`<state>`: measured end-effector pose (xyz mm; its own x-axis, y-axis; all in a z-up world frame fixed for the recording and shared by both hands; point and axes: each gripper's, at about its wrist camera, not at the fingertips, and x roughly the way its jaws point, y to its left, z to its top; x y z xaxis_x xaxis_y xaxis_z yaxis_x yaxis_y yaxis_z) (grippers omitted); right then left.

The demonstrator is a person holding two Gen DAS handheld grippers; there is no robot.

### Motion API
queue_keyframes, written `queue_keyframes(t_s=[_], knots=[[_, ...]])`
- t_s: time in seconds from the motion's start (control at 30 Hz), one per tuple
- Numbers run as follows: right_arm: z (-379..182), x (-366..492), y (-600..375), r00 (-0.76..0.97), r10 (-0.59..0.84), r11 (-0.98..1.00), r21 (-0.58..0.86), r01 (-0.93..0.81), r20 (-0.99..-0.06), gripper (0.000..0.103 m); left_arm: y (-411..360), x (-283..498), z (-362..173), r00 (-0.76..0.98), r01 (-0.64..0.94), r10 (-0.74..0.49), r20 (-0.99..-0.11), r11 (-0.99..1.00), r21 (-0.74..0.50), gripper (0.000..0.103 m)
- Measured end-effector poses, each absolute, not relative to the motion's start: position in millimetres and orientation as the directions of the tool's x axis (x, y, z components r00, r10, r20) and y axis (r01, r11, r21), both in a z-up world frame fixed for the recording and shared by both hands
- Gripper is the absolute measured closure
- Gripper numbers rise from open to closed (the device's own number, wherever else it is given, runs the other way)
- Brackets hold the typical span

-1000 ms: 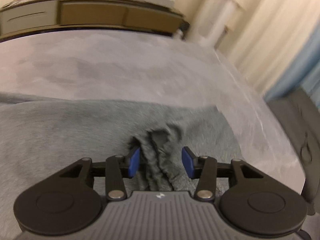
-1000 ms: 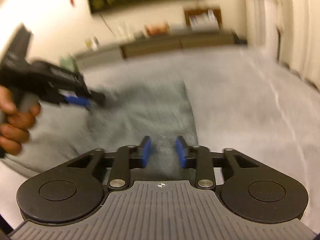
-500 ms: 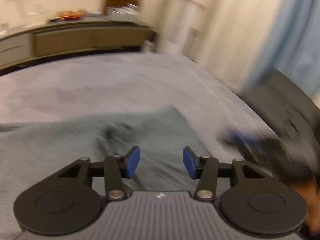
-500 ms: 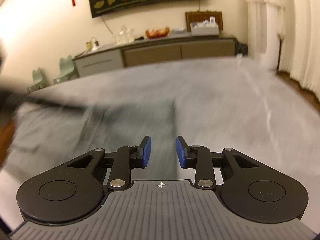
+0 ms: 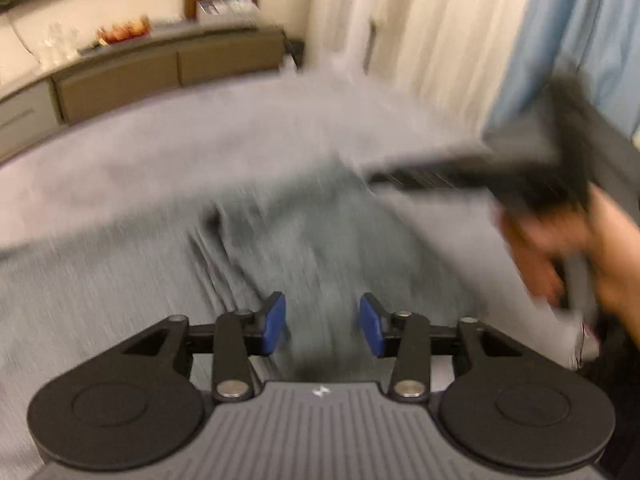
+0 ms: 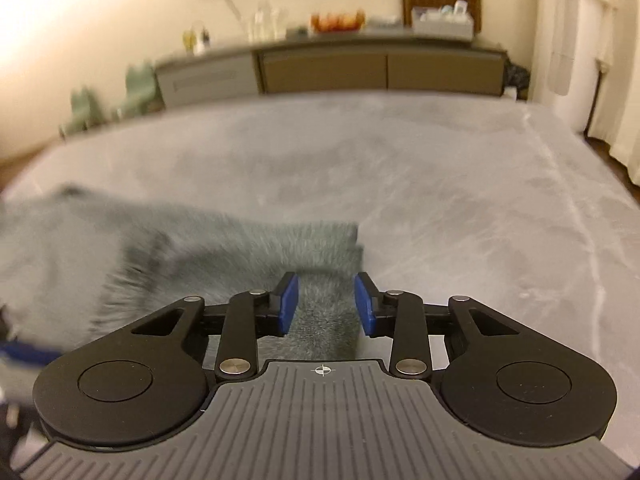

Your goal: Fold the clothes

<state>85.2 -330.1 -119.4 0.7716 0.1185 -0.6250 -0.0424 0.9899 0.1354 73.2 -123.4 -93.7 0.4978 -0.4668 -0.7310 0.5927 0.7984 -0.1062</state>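
Regrasping mid-fold | left gripper (image 5: 322, 325) and right gripper (image 6: 326, 304): blue pads apart, empty, over fuzzy grey-green knit garment (image 6: 240, 252) | next: clamp folded edge on grey bedspread (image 6: 440, 168).

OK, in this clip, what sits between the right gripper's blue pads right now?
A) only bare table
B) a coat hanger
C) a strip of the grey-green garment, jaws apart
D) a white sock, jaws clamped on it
C: in the right wrist view the right gripper has its blue pads apart, with an end of the grey-green garment lying between them on the grey table.
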Motion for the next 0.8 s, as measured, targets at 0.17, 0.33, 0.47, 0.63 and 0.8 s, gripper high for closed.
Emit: queue_keyframes(t_s=[0.17, 0.33, 0.47, 0.63, 0.8], knots=[[-125.5, 23.3, -331.3, 0.758, 0.154, 0.981, 0.191, -0.04, -0.633, 0.064, -135.7, 143.8, -112.7, 0.518, 0.507, -0.372, -0.77, 0.859, -0.074, 0.062], [-152.7, -5.9, -298.6, 0.722, 0.098, 0.994, 0.038, -0.1, -0.685, 0.063, -144.5, 177.3, -127.8, 0.528, 0.434, -0.321, -0.786, 0.898, -0.075, 0.066], [-144.1, -5.9, -310.9, 0.74, 0.118, 0.993, 0.086, -0.081, -0.663, 0.064, -138.6, 147.7, -99.6, 0.541, 0.469, -0.399, -0.741, 0.874, -0.128, 0.059], [-143.3, 0.4, -308.5, 0.724, 0.142, 0.99, 0.093, -0.107, -0.675, 0.062, -128.1, 90.9, -108.8, 0.463, 0.587, -0.453, -0.761, 0.801, -0.119, 0.057], [-143.2, 1.0, -300.5, 0.722, 0.146, 0.989, 0.076, -0.129, -0.676, 0.057, -110.0, 76.2, -124.4, 0.488, 0.559, -0.453, -0.746, 0.819, -0.132, 0.06]])
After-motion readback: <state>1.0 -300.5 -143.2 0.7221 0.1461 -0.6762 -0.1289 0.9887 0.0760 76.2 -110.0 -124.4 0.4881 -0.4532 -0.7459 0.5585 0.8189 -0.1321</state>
